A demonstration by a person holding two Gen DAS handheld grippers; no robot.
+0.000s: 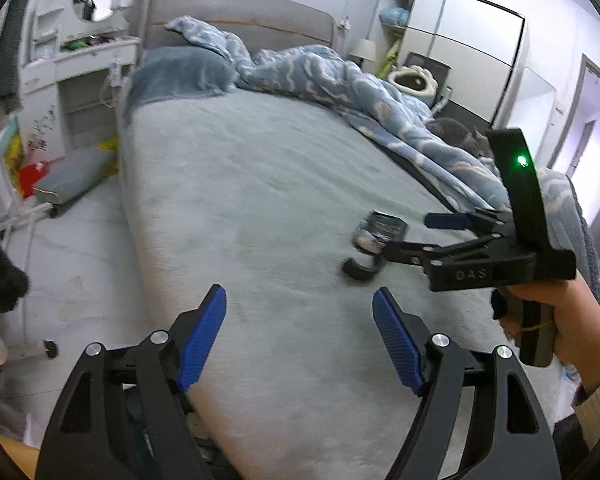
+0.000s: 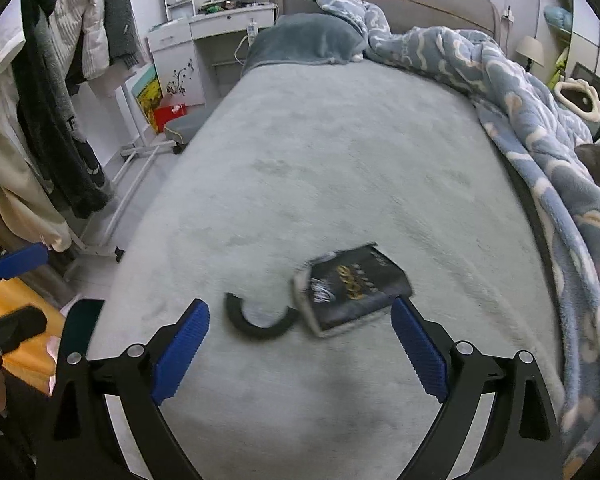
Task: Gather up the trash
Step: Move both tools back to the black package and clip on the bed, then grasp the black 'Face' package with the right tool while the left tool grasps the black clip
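Bed (image 2: 320, 152): grey fleece cover, padded grey headboard at far end.

On the cover, near end: dark packet (image 2: 352, 288) with gold print, lying flat, tilted; a black C-shaped piece (image 2: 256, 322) just beside it on its left, open side facing away from the camera. Whether the two touch cannot be told.

Far end: grey-blue pillow (image 2: 308, 40) against the headboard. Blue quilt (image 2: 520, 104) with white cloud pattern, bunched along the right edge from headboard to near end.

Motion blur in both views.
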